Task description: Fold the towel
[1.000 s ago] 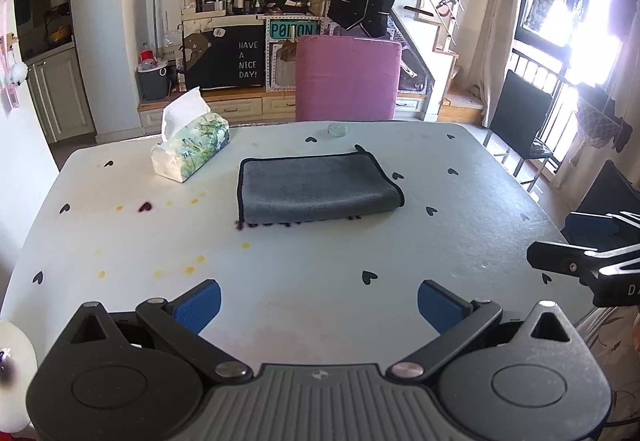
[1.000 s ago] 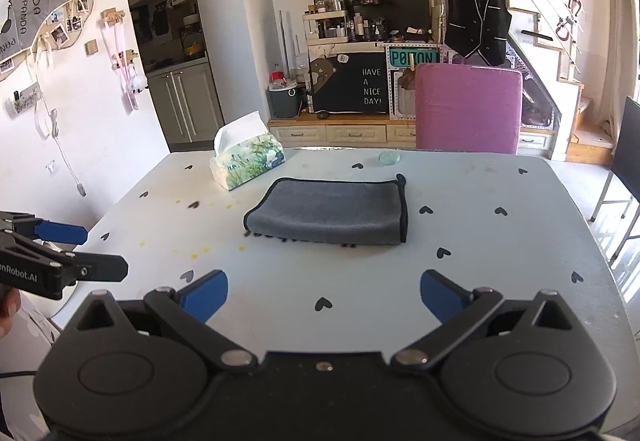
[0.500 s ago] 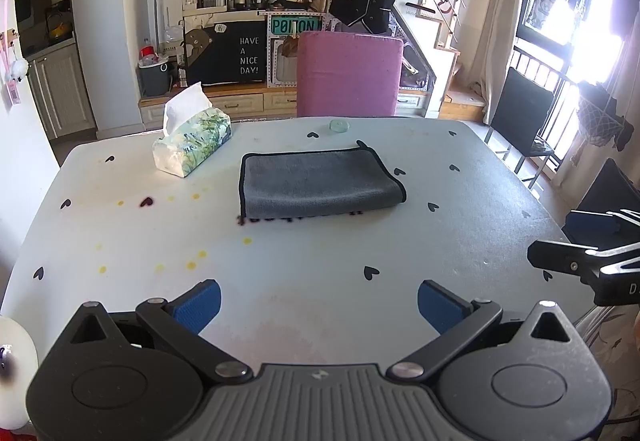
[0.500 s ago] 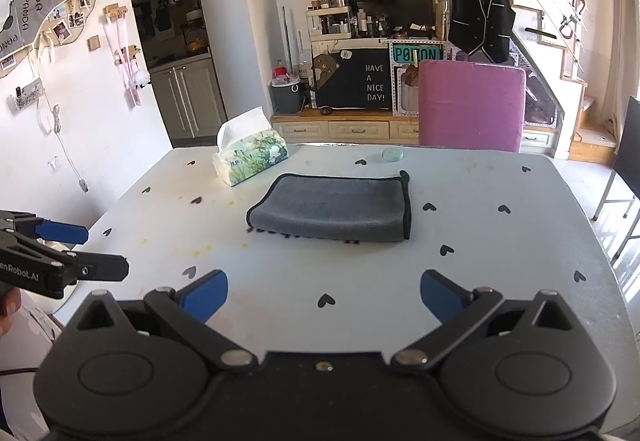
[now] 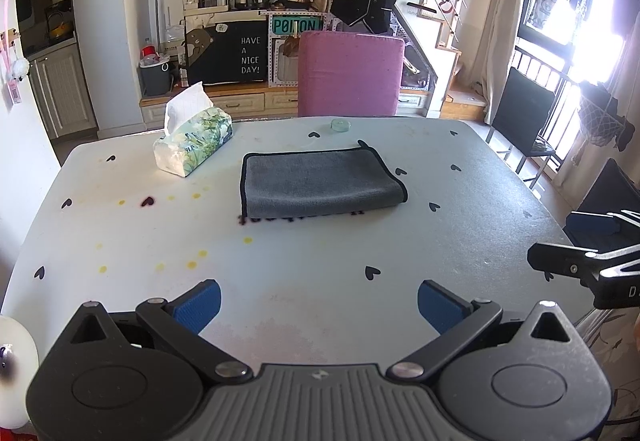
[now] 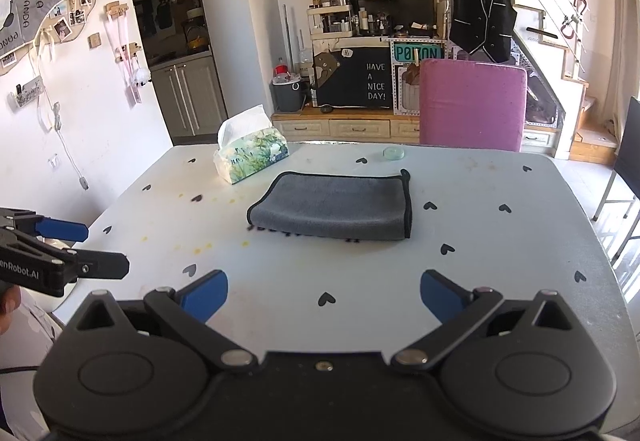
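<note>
A grey towel with black trim (image 5: 318, 183) lies folded flat on the middle of the white table (image 5: 320, 265); it also shows in the right wrist view (image 6: 334, 205). My left gripper (image 5: 318, 303) is open and empty, held back over the table's near edge, well short of the towel. My right gripper (image 6: 324, 295) is open and empty too, also over the near edge. Each gripper shows at the side of the other's view: the right one (image 5: 592, 245), the left one (image 6: 68, 247).
A tissue box (image 5: 192, 143) stands left of the towel. A small round lid (image 5: 340, 125) lies behind it near the far edge. A pink chair (image 5: 350, 75) stands behind the table, a black chair (image 5: 524, 121) at the right.
Both grippers have pulled back and up a little from the table; the towel looks slightly farther. Both stay open. The towel has not moved.
</note>
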